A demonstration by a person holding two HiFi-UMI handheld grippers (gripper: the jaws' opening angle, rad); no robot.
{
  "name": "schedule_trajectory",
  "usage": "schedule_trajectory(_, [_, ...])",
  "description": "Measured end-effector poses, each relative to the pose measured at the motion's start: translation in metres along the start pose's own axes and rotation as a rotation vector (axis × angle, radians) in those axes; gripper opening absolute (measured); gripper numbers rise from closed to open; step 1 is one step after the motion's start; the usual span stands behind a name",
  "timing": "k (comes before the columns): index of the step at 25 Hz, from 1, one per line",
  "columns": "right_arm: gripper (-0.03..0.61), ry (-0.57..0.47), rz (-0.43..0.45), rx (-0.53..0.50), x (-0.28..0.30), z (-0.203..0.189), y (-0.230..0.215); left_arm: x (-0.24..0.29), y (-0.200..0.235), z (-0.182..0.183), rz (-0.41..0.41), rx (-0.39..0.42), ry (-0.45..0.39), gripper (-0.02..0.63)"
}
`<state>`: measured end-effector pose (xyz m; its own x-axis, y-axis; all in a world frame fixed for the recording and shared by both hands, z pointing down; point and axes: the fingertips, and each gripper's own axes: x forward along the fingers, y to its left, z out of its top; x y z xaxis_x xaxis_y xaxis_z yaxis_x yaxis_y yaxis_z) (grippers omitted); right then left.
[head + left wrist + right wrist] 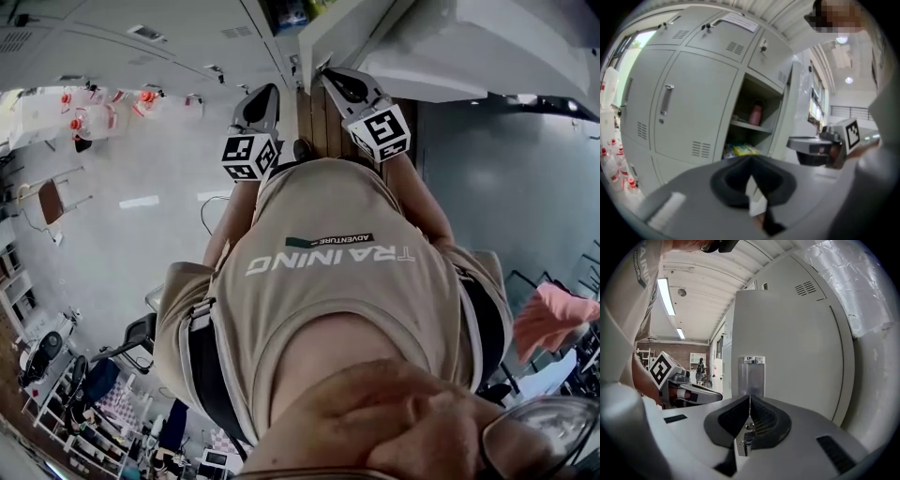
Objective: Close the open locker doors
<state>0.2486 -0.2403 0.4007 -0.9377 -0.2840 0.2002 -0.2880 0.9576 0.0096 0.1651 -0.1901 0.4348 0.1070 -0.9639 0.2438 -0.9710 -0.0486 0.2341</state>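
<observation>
Centre frame of right gripper view: open locker door [797,343], vertical long axis, directly ahead of right gripper [749,403]. We read both jaw pairs clenched, empty. Left gripper [751,163] faces open compartment [764,93]; right nearer door.

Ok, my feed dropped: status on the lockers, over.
Left tool and right tool shut, empty. Locker door open, right tool pointed at its handle. Nothing seen blocking it.
</observation>
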Motion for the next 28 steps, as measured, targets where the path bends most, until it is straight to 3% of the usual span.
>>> schedule_trajectory(8, [0.017,0.020,-0.030,0.006,0.041,0.008,-0.001,-0.008,0.031,0.013,0.007,0.013,-0.029,-0.001])
schedule_trajectory(14, [0.015,0.020,-0.018,0.008,0.070,0.014,-0.008,-0.009,0.051,0.018,0.058,0.018,-0.023,-0.002])
schedule_trajectory(28, [0.016,0.030,0.016,-0.010,0.119,0.023,-0.034,-0.004,0.059,0.030,0.140,-0.004,-0.052,0.000])
